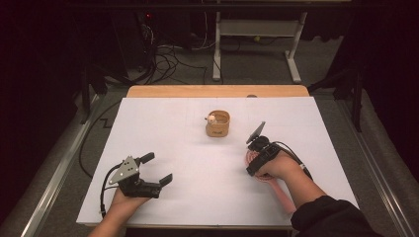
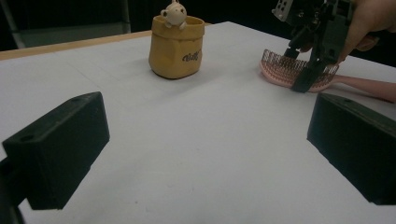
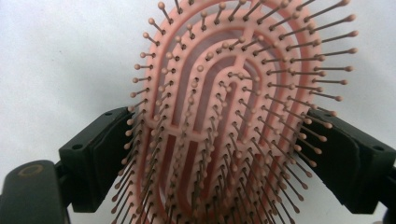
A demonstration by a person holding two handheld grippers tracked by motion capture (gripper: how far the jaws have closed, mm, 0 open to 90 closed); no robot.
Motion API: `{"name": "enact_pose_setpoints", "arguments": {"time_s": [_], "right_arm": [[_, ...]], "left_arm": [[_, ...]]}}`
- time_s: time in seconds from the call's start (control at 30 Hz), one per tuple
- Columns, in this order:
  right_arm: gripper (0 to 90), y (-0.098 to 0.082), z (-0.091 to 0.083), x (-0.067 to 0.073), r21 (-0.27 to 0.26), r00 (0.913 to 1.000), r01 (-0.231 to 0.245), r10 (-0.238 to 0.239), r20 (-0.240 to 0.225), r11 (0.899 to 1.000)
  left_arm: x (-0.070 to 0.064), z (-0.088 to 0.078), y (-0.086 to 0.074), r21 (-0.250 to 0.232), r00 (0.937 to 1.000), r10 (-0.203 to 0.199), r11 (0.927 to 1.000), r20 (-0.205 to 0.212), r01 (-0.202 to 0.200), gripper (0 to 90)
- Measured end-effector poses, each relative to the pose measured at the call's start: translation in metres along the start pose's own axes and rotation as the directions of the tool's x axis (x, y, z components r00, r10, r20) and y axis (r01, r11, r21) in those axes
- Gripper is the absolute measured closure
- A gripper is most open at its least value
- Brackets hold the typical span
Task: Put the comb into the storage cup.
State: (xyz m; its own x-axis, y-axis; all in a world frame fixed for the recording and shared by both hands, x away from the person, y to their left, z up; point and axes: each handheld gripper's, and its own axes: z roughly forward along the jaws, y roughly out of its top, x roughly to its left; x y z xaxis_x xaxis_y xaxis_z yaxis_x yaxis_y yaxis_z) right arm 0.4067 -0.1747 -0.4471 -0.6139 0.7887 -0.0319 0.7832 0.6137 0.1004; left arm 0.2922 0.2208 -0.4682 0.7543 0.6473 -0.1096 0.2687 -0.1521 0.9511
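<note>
Here, the right gripper pointed down over the head of a pink hairbrush that lay bristles-up on the white table, near the right edge and about midway between the near and far edges. In the right gripper view its two black jaws stood on either side of the hairbrush head, at the outer bristles; whether the pads pressed on the head itself could not be told. The brush handle ran back toward the near right corner, beneath the person's right hand and forearm.

The left gripper was held low near the near left corner, jaws spread wide with nothing between them, aimed across the table.

A yellow pouch-shaped cup with a small pale figure on its rim stood upright toward the middle of the far edge, well apart from both grippers. In the left gripper view the right gripper showed over the hairbrush
</note>
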Motion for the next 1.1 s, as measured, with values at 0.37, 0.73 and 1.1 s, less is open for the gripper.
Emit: {"name": "enact_pose_setpoints", "arguments": {"time_s": [0.37,0.73,1.1], "right_arm": [[12.3,0.0061,0.0005,0.0016,0.051,0.9997,-0.024,0.025,0.0,0.998],[13.3,0.0066,0.0008,0.0003,0.049,1.0,-0.007,0.007,0.0,0.999],[15.2,0.0068,-0.0002,0.0013,0.055,0.9998,-0.021,0.021,0.003,0.998]], "left_arm": [[-0.0014,0.0015,0.0,-0.006,1.0,-0.003,1.0,0.007,0.003,0.0],[-0.0011,0.0016,0.0001,-0.009,1.0,-0.004,1.0,0.008,0.005,0.0],[-0.0012,0.0019,0.0,-0.005,1.0,-0.005,1.0,0.003,0.005,0.0]]}}
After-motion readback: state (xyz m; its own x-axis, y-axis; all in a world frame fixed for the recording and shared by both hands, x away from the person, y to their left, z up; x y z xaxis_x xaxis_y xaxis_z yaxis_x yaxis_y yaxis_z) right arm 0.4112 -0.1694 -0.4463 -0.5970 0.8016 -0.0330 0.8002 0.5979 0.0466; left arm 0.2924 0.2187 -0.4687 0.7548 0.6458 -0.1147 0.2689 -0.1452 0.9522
